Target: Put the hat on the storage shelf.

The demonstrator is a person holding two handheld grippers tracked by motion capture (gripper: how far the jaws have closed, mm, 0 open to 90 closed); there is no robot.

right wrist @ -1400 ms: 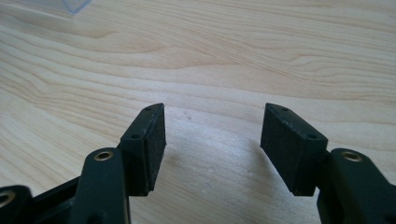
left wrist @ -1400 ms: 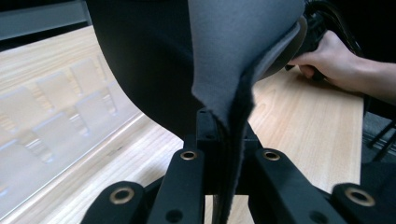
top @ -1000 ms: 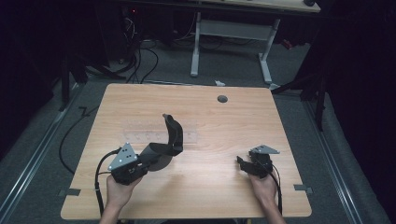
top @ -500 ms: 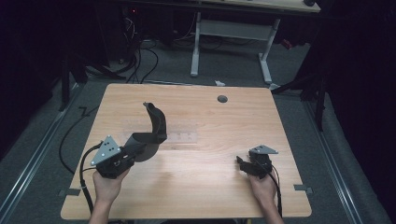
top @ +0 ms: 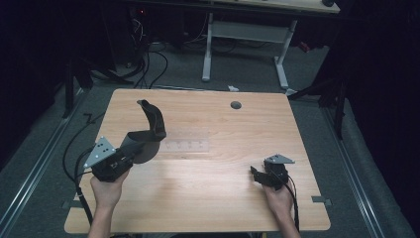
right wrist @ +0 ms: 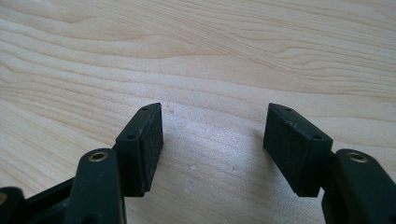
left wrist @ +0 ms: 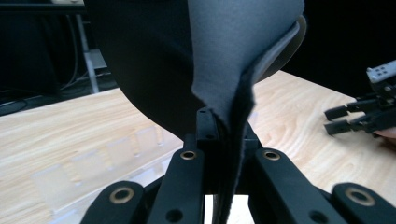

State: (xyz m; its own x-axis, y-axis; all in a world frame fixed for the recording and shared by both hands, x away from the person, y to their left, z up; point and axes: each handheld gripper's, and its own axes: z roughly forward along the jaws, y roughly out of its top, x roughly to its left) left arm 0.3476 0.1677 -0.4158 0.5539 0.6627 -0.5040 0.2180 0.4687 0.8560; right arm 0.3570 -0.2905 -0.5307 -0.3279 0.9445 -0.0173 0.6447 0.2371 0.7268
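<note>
on the wooden table the left gripper clamped a dark pad at its near edge, its length rising far and left, well apart from the open, idle right gripper.

Black claws, seemingly brass-coloured rivets

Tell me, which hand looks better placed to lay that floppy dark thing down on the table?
Left. Its tongs are already shut on the dark pad, holding it above the table. The right tongs sit open and empty, farther off.
</note>
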